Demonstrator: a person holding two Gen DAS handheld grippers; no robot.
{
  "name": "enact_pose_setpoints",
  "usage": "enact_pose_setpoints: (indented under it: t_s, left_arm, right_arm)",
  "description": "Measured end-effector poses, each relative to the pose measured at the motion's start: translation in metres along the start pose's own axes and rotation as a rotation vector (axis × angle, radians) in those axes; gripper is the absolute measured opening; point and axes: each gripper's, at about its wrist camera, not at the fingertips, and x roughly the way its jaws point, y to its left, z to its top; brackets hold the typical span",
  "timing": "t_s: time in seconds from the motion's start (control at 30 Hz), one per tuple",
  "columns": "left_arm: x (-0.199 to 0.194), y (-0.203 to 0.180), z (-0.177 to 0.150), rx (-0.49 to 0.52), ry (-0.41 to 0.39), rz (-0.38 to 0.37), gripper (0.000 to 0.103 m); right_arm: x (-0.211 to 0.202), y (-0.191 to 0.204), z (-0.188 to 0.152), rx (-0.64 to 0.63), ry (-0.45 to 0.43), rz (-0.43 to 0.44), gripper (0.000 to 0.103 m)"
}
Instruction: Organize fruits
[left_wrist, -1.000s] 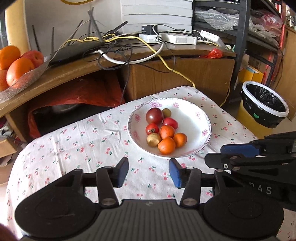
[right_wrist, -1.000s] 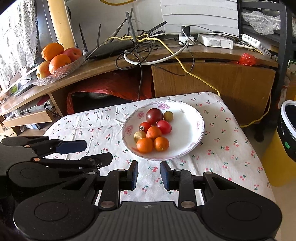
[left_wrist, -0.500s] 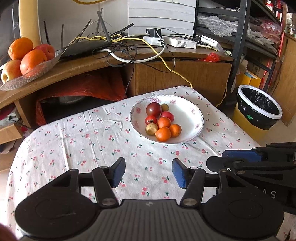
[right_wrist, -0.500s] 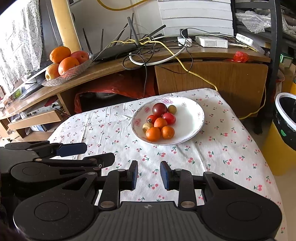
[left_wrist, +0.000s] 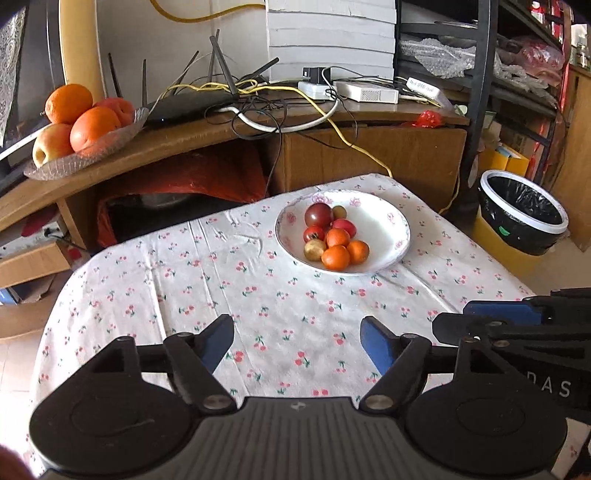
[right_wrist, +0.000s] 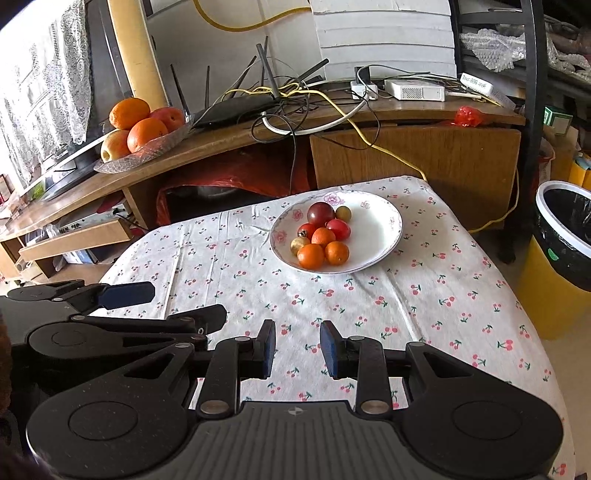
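A white floral bowl (left_wrist: 391, 225) (right_wrist: 380, 221) sits toward the far side of the cherry-print tablecloth (left_wrist: 184, 280). It holds several small fruits: a dark red tomato (left_wrist: 318, 215) (right_wrist: 320, 214), red tomatoes, small oranges (left_wrist: 335, 257) (right_wrist: 311, 256) and yellowish ones. My left gripper (left_wrist: 297, 341) hangs open over the near part of the cloth, nothing between its fingers. My right gripper (right_wrist: 297, 349) is open with a narrower gap and also holds nothing. Each gripper shows at the other view's edge.
A glass dish of large oranges and apples (left_wrist: 79, 122) (right_wrist: 142, 127) rests on the curved wooden desk (left_wrist: 221, 129) behind the table, beside a router and tangled cables. A bin with a black liner (left_wrist: 522, 214) (right_wrist: 565, 236) stands on the floor at right.
Both grippers have drawn back from the bowl, which now looks smaller and farther away. The left jaws have opened a little wider. The fruits have not moved.
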Motion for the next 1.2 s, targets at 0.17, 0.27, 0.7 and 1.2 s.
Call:
enact_pose_setpoints:
  t_s: [0.17,0.27,0.7,1.2]
  left_arm:
    - [-0.009,-0.002,-0.008,0.005,-0.005,0.01,0.082]
    - [-0.015,-0.002,-0.012,0.001,-0.015,0.016,0.083]
    - [-0.028,-0.001,-0.033,-0.012,-0.009,0.044,0.094]
    - [-0.031,-0.007,-0.049,0.018,0.011,0.071,0.094]
  right_arm:
    - [-0.008,0.007,-0.008,-0.005,-0.005,-0.006,0.025]
    - [-0.013,0.01,-0.012,-0.012,-0.007,-0.011,0.025]
    - [-0.026,0.018,-0.033,-0.011,-0.002,-0.047,0.03]
    - [-0.026,0.021,-0.047,-0.026,0.027,-0.074,0.032]
